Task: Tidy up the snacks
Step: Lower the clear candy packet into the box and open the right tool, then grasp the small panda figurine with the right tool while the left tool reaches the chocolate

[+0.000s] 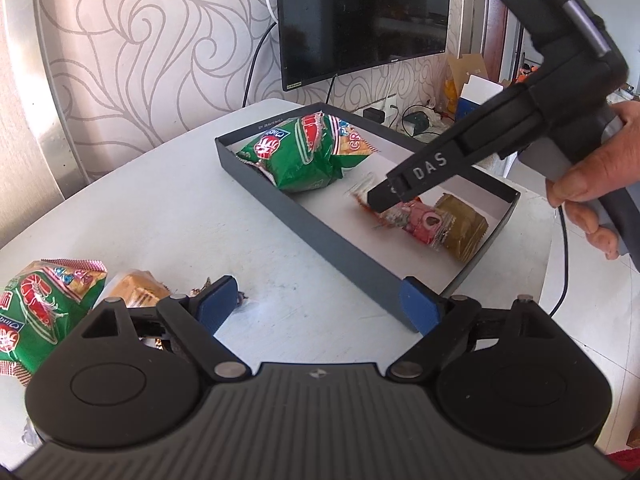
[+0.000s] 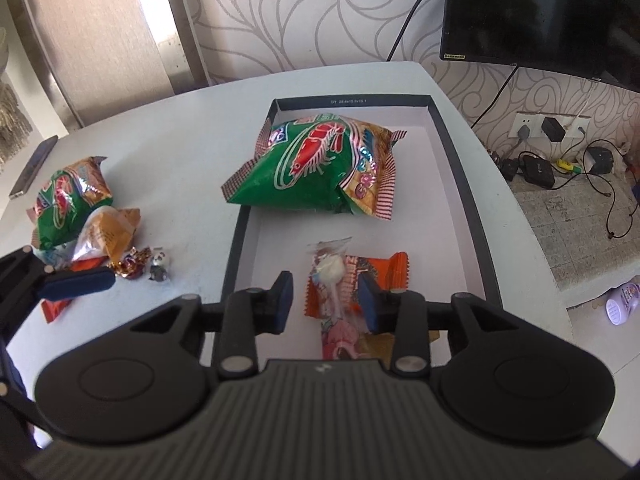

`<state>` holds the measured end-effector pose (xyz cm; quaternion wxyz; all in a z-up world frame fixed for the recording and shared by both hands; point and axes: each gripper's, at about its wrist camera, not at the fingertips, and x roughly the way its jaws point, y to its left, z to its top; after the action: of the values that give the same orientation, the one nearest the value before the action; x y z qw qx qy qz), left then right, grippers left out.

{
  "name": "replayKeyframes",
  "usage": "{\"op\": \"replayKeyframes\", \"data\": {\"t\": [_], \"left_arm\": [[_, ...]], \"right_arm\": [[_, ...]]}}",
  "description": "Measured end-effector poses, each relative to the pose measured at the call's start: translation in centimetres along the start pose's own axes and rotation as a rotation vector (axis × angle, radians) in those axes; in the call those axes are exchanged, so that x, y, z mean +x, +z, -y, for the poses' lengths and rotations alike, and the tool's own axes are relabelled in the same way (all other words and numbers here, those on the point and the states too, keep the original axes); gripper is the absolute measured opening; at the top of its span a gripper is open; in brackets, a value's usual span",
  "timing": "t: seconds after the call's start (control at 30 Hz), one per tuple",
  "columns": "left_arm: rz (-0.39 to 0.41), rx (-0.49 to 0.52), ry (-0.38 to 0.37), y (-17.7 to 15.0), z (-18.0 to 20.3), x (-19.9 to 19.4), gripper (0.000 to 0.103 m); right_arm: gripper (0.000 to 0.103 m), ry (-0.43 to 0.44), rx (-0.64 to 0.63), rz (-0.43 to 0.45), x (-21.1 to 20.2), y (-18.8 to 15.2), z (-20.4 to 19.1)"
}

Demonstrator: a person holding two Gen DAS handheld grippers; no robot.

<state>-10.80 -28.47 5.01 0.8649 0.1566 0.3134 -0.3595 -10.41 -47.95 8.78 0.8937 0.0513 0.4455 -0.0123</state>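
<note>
A dark-rimmed box (image 2: 460, 184) with a white floor sits on the white table and also shows in the left wrist view (image 1: 320, 236). A green prawn-cracker bag (image 2: 320, 164) lies at its far end. Small snacks lie at its near end: a clear-wrapped lollipop (image 2: 332, 276), an orange packet (image 2: 394, 270) and a pink packet (image 1: 420, 222) beside an olive packet (image 1: 464, 228). My right gripper (image 2: 326, 300) is open, its jaws on either side of the lollipop. My left gripper (image 1: 316, 306) is open and empty above the table, beside the box.
Loose snacks lie on the table left of the box: a second green bag (image 2: 70, 200), a yellow packet (image 2: 110, 232), small candies (image 2: 134, 266) and a panda figure (image 2: 160, 268). A phone (image 2: 34, 168) lies at the far left edge. A monitor (image 1: 360, 16) hangs behind.
</note>
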Motion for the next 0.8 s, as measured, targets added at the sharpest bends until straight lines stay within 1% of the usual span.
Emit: {"op": "replayKeyframes", "data": {"t": [0.37, 0.5, 0.63, 0.7, 0.8], "left_arm": [[-0.016, -0.005, 0.014, -1.8, -1.4, -1.0, 0.091], [-0.018, 0.002, 0.026, -2.6, -1.7, -1.3, 0.091], [-0.031, -0.006, 0.037, -3.4, -2.3, -1.4, 0.091], [-0.041, -0.016, 0.045, -3.8, -2.7, -1.5, 0.091], [-0.039, -0.027, 0.06, -4.1, -3.1, -1.9, 0.091]], "right_arm": [[0.039, 0.008, 0.049, 0.053, -2.1, -1.1, -0.8], [0.039, 0.044, 0.037, 0.09, -3.2, -0.9, -1.9], [0.039, 0.124, -0.037, 0.107, -3.5, -0.4, -4.6], [0.039, 0.158, -0.099, 0.091, -2.9, -0.3, -6.3], [0.039, 0.166, -0.204, 0.049, -1.1, -0.5, -8.8]]}}
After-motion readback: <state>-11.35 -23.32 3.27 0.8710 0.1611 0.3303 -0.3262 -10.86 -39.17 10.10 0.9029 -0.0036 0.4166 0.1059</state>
